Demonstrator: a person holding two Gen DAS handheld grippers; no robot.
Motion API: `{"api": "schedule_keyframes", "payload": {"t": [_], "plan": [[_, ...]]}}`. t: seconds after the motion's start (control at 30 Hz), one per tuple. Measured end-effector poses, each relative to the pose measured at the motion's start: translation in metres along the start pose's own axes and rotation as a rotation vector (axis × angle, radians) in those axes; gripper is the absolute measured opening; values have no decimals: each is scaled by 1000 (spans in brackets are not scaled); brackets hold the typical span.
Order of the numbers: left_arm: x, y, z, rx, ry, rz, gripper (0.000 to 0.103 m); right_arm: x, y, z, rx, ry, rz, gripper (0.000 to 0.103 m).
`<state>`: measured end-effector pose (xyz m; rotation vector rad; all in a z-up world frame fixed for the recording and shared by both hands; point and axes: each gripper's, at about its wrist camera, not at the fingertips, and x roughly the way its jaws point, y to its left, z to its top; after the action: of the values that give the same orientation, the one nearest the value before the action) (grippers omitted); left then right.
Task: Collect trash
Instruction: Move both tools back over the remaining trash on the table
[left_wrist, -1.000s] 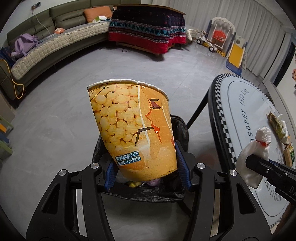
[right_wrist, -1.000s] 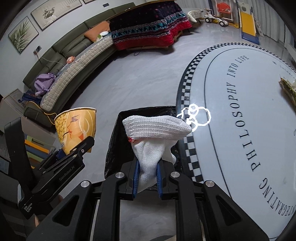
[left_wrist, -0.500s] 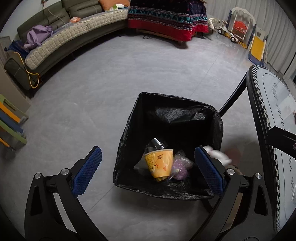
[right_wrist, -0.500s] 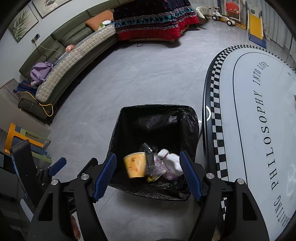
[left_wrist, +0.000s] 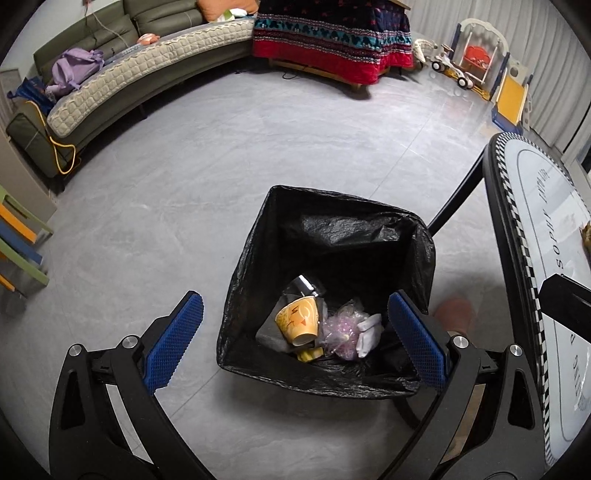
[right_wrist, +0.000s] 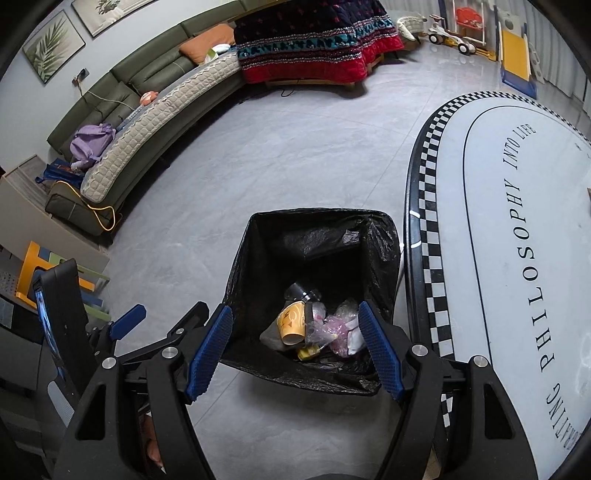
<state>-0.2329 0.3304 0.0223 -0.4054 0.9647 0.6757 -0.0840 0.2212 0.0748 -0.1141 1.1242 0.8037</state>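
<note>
Your left claw (left_wrist: 295, 347) and right claw (right_wrist: 295, 347) both hang spread wide and empty above the bin (left_wrist: 258, 258), their jaws just opened (nothing between the pads). Inside the bin's black liner lie the yellow paper cup (left_wrist: 298, 320) on its side, a white cloth (left_wrist: 369, 332) beside it, crumpled clear plastic (left_wrist: 341, 328) between them.
</note>
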Motion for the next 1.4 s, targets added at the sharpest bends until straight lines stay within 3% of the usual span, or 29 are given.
{"api": "schedule_keyframes", "payload": {"t": [0.33,0.7,1.07,1.4], "plan": [[-21,-68,14,100,-20,-99,97,-39,-52,2,51,-60,-21,72],[-33,-186,19,250,-9,-202,97,-87,-152,1,186,-132,-105,72],[-50,-310,-4,428,12,-304,97,-137,-248,-22,330,-196,-171,72],[-59,-385,-30,517,43,-353,97,-175,-322,-52,424,-242,-211,72]]}}
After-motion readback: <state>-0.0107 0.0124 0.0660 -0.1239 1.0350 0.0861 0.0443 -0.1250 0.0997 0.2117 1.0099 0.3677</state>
